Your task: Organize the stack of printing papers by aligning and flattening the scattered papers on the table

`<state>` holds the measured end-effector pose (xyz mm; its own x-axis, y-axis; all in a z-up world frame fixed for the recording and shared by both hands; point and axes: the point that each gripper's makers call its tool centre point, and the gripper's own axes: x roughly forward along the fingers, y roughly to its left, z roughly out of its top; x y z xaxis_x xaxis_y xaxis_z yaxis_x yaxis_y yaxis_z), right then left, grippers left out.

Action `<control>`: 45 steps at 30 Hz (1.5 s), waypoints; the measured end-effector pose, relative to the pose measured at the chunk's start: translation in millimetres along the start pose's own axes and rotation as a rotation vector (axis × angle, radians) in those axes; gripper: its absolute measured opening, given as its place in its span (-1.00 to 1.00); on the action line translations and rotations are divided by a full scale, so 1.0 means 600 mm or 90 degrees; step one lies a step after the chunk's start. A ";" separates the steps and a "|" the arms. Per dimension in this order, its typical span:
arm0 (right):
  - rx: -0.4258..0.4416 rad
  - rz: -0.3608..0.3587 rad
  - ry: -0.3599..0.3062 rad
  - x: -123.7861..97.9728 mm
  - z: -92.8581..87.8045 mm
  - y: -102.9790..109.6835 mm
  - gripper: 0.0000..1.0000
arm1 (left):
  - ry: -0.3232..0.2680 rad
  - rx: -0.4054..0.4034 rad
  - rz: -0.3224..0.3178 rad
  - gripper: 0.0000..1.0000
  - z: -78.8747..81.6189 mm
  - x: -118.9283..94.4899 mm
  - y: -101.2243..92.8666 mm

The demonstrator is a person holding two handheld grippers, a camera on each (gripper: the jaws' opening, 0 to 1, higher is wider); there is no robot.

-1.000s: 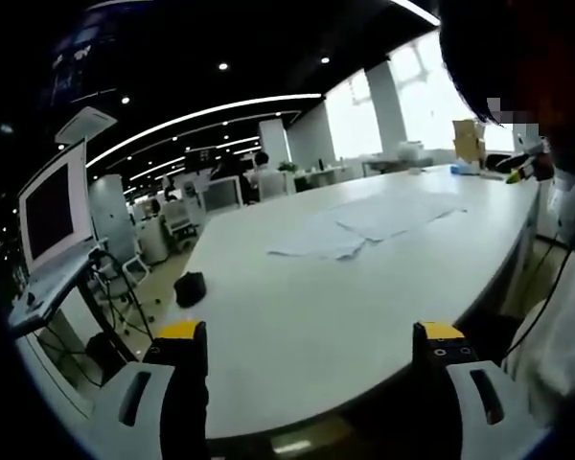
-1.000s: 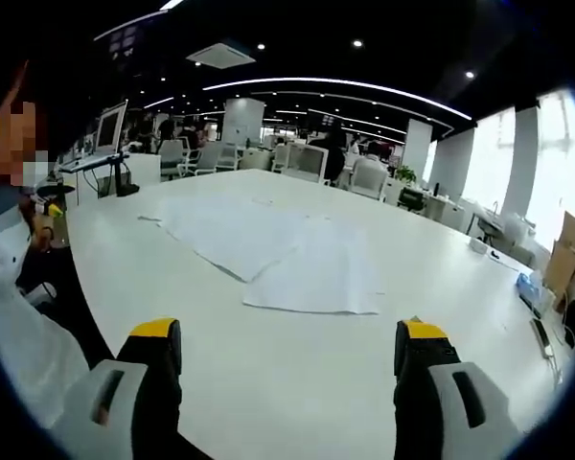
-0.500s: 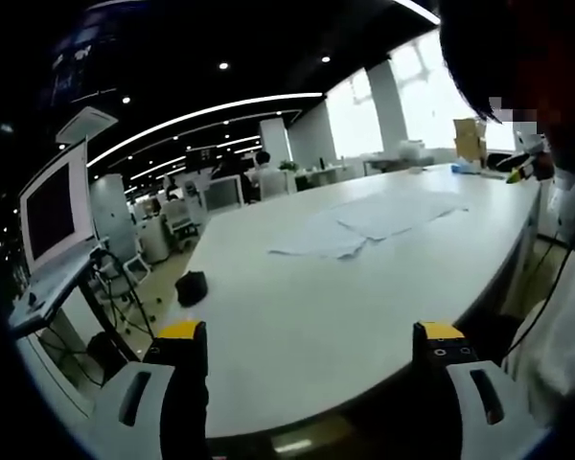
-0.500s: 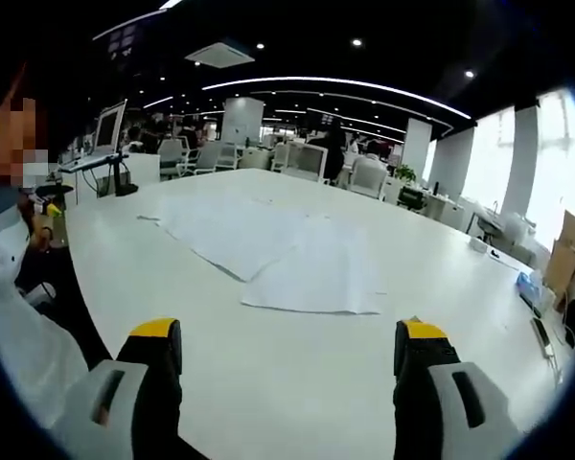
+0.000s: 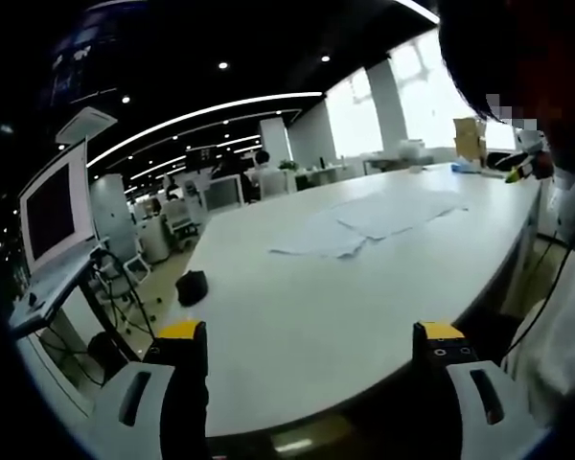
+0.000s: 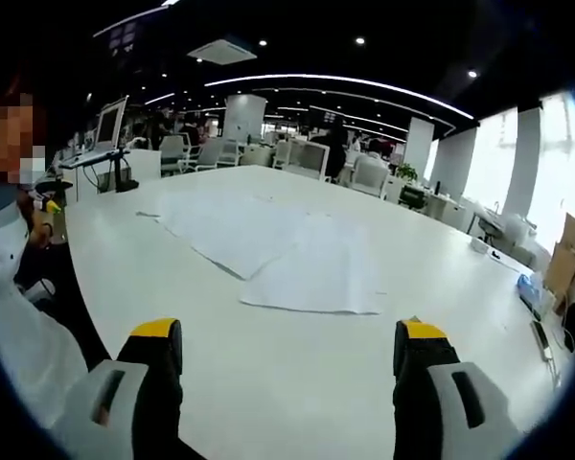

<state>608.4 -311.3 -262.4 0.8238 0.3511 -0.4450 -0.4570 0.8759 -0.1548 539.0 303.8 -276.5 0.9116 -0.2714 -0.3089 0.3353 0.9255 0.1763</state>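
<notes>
We hold the left gripper (image 5: 310, 347) above the near edge of the white table (image 5: 307, 307), its 2 yellow-tipped jaws spread wide with nothing between them. The right gripper (image 6: 286, 347) hovers over the same table, jaws likewise wide apart and empty. The scattered papers (image 6: 268, 251) lie flat and overlapping at mid-table, well apart from both grippers; in the left gripper view they (image 5: 364, 222) sit far ahead. A small black object (image 5: 190, 287) rests beside the table's left edge.
</notes>
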 end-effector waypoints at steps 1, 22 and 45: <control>0.000 -0.001 0.001 0.001 0.000 -0.001 0.73 | 0.000 0.000 0.000 0.81 0.000 0.000 0.000; -0.005 0.012 0.010 0.008 -0.002 0.008 0.72 | 0.005 0.004 0.000 0.81 -0.002 -0.003 -0.002; -0.008 0.030 0.017 0.023 -0.001 0.017 0.72 | 0.007 -0.001 0.003 0.82 -0.012 -0.011 -0.003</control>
<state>615.2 -298.0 -270.7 0.7926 0.3825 -0.4748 -0.4989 0.8545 -0.1444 530.6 305.6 -281.7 0.9101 -0.2646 -0.3189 0.3312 0.9270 0.1758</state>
